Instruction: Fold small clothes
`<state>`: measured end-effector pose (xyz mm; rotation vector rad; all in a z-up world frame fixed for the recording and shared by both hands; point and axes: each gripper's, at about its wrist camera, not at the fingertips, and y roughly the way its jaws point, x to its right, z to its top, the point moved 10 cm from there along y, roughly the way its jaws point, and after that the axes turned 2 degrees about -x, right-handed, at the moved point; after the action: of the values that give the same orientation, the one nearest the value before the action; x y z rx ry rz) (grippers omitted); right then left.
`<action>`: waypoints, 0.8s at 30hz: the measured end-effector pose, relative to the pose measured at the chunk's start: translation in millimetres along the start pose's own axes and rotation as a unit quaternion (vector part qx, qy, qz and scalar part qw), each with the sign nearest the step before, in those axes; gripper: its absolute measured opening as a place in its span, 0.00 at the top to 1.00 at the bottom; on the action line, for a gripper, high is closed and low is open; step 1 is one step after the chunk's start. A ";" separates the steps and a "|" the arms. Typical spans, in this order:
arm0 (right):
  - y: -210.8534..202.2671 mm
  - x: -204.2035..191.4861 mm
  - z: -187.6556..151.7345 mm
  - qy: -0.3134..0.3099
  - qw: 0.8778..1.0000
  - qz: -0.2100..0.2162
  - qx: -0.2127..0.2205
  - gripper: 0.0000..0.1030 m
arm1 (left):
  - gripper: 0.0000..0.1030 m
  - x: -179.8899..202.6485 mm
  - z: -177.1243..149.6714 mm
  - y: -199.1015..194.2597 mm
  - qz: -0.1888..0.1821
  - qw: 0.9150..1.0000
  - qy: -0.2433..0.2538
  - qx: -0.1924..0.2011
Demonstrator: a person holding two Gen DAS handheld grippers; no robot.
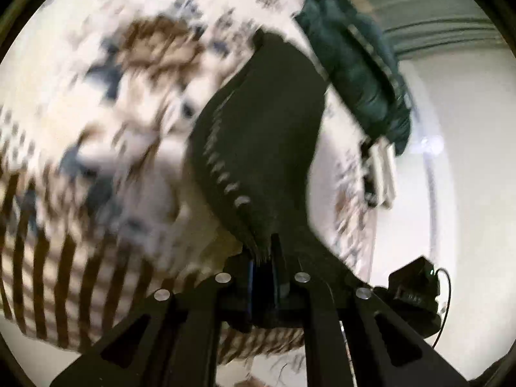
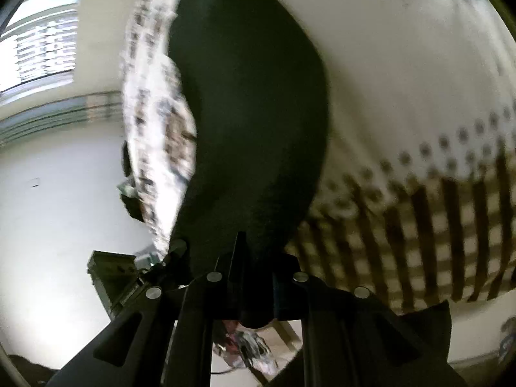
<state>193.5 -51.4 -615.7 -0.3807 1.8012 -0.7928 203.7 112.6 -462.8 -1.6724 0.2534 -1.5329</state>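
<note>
Both my hand-held grippers, left [image 1: 262, 259] and right [image 2: 254, 258], clamped on dark garment [image 1: 258, 135]. Keep edge taut, level; lay toward 12 o'clock onto patterned bedspread [image 1: 96, 96].

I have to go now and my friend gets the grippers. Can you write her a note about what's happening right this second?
Left gripper: shut on an edge of the dark garment.
Right gripper: shut on the same dark garment, at another edge.
The garment stretches forward from both grippers over the patterned bedspread, the one with brown stripes and dots. Both views are blurred, so things are moving.
A dark green bundle of cloth lies further back on the bedspread.
Done: garment is gripped by both grippers.
Left: I can't see any finished fold yet, so lay it flat, fold it, and let go.
</note>
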 end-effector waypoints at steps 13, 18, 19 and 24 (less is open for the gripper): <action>-66.1 -139.7 210.4 -0.073 0.985 0.024 0.154 0.88 | 0.94 105.0 237.7 109.3 -0.078 0.994 0.030 0.064; -43.9 -170.4 333.9 -0.089 0.981 0.008 0.174 0.88 | 0.94 101.3 324.5 178.0 -0.066 0.995 0.009 0.068; -33.5 -174.4 362.7 -0.090 0.980 0.004 0.177 0.88 | 0.93 100.1 342.6 194.8 -0.067 0.996 0.004 0.064; 6.5 -176.4 479.1 -0.070 0.982 -0.002 0.174 0.84 | 0.65 73.7 401.0 250.4 -0.041 0.998 -0.039 0.030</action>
<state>701.2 -99.9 -590.0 -0.2043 1.4956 -1.0364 674.4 79.7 -541.9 -1.7090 0.0984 -1.5172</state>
